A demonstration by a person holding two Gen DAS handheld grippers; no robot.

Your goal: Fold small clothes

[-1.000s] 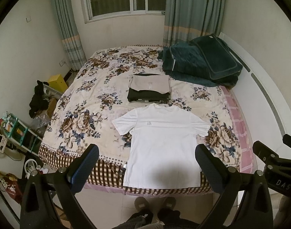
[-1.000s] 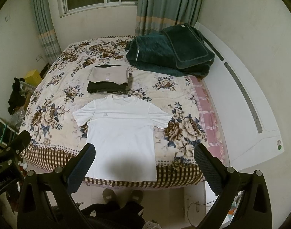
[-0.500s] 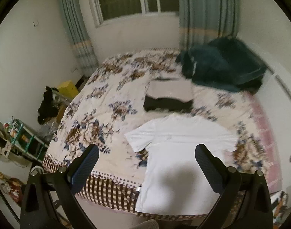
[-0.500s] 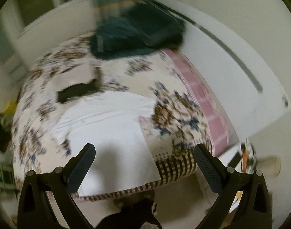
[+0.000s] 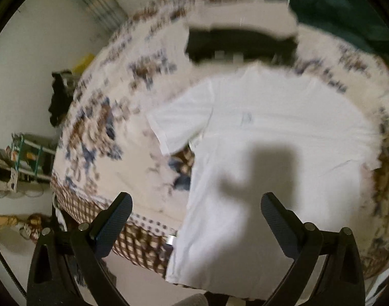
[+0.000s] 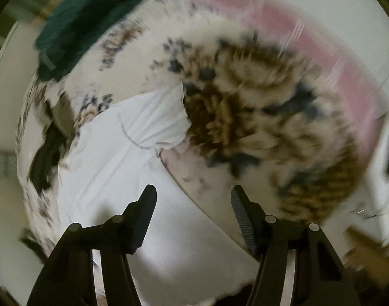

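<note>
A white T-shirt (image 5: 271,137) lies flat on the flowered bed cover (image 5: 97,132), hem toward the near edge. My left gripper (image 5: 194,211) hangs open above the shirt's left lower side, nothing between its fingers. In the right wrist view the same T-shirt (image 6: 113,168) fills the lower left, its sleeve (image 6: 156,117) spread to the right. My right gripper (image 6: 192,204) hovers over the shirt's right side edge; its jaws are closing and no cloth is between them. Both views are blurred by motion.
A stack of folded clothes, beige on black (image 5: 240,33), lies beyond the collar. A dark green blanket (image 5: 334,7) is piled at the far right. A pink sheet edge (image 6: 296,33) borders the bed. Clutter and a green rack (image 5: 28,158) stand on the floor at left.
Both grippers have dropped fast toward the bed, so the shirt now fills the views. The right gripper rolled, shifted over the shirt's right side, and its jaws have narrowed.
</note>
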